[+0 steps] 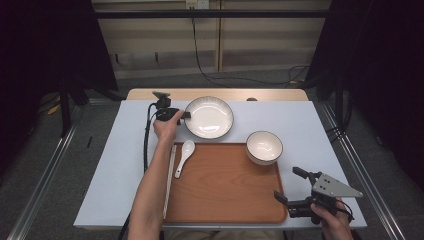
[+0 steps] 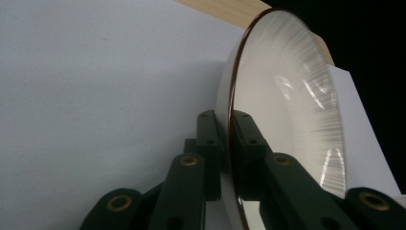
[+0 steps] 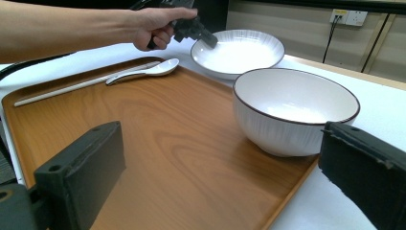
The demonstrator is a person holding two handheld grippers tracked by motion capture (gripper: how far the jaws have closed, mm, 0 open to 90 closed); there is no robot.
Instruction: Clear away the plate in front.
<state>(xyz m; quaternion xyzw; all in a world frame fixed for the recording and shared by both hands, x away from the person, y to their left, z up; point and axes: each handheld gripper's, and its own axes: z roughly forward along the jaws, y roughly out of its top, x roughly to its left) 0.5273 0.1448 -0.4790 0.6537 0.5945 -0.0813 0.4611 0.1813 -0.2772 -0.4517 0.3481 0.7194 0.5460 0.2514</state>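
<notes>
Now left claw [image 2: 229,158] clamps the plate [image 2: 287,115] rim; right claw [image 3: 220,177] gapes.

Overhead forward-down view, close rim-level left view, low right view across tray [image 3: 182,158]; shared plate [image 1: 209,117].

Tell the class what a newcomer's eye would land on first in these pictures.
First, the round white ribbed plate with a dark rim at the table's far middle, its left rim pinched by the left gripper. Next, the big orange-brown wooden tray up front, bearing a white ceramic spoon and a white dark-rimmed bowl. The right gripper hangs open at the tray's right corner.
</notes>
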